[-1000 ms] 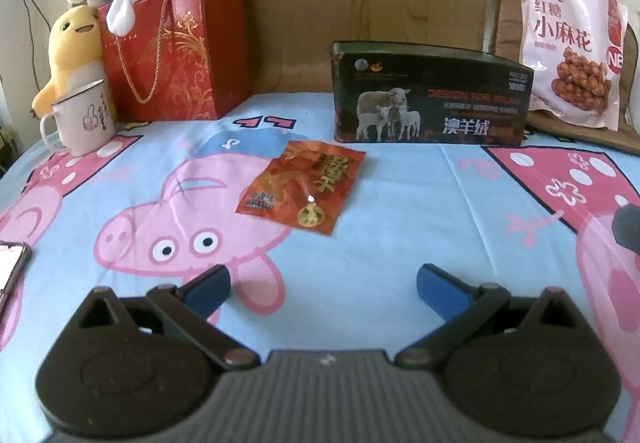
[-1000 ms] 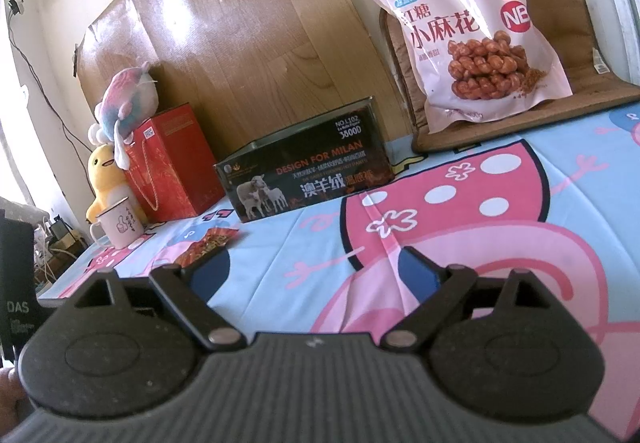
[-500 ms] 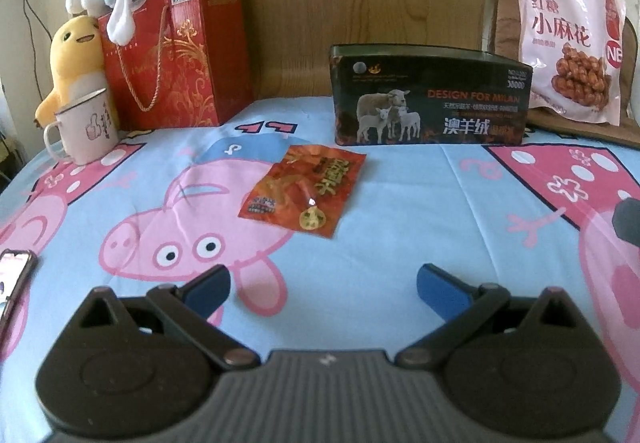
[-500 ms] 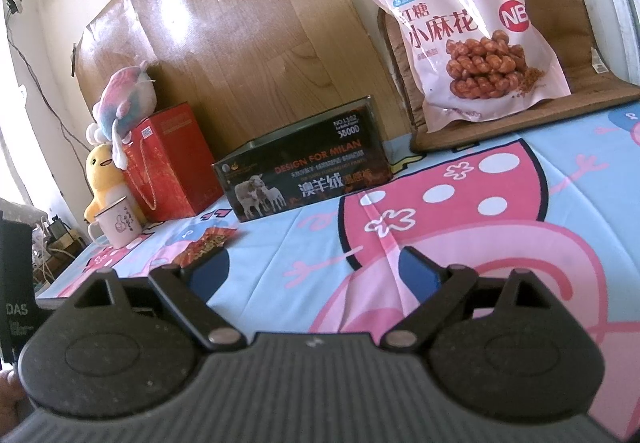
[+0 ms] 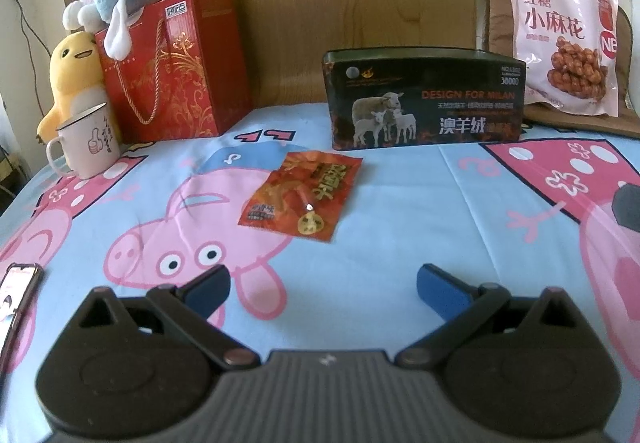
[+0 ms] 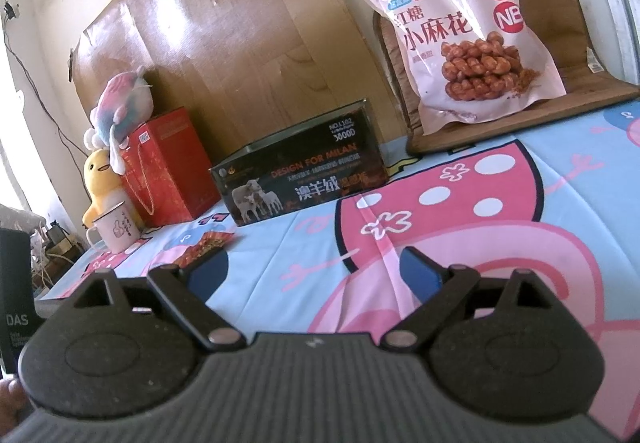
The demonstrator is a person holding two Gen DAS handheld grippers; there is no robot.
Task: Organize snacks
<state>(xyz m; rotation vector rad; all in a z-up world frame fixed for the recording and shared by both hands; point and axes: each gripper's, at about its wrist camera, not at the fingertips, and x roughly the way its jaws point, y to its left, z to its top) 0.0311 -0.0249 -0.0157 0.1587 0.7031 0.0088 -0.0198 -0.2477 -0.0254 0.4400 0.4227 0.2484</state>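
Observation:
A small red-orange snack packet (image 5: pixel 302 197) lies flat on the cartoon-pig sheet, a short way ahead of my left gripper (image 5: pixel 322 285), which is open and holds nothing. Behind the packet stands a dark open box with sheep on its side (image 5: pixel 424 99). A big pink snack bag (image 5: pixel 564 43) leans on a brown cushion at the far right. My right gripper (image 6: pixel 314 269) hovers open and empty over the sheet. In its view the dark box (image 6: pixel 300 179) is ahead, the pink bag (image 6: pixel 464 31) behind right, and the packet (image 6: pixel 204 247) shows just past its left finger.
A red gift bag (image 5: pixel 172 67) with plush toys stands at the back left, and a white mug (image 5: pixel 88 141) sits beside it. A phone (image 5: pixel 16 293) lies at the left edge. A wooden board (image 5: pixel 332 3) backs the bed.
The left gripper has risen and tilted slightly, so the scene sits a little lower in its view. The right view has barely shifted. Both grippers stay open.

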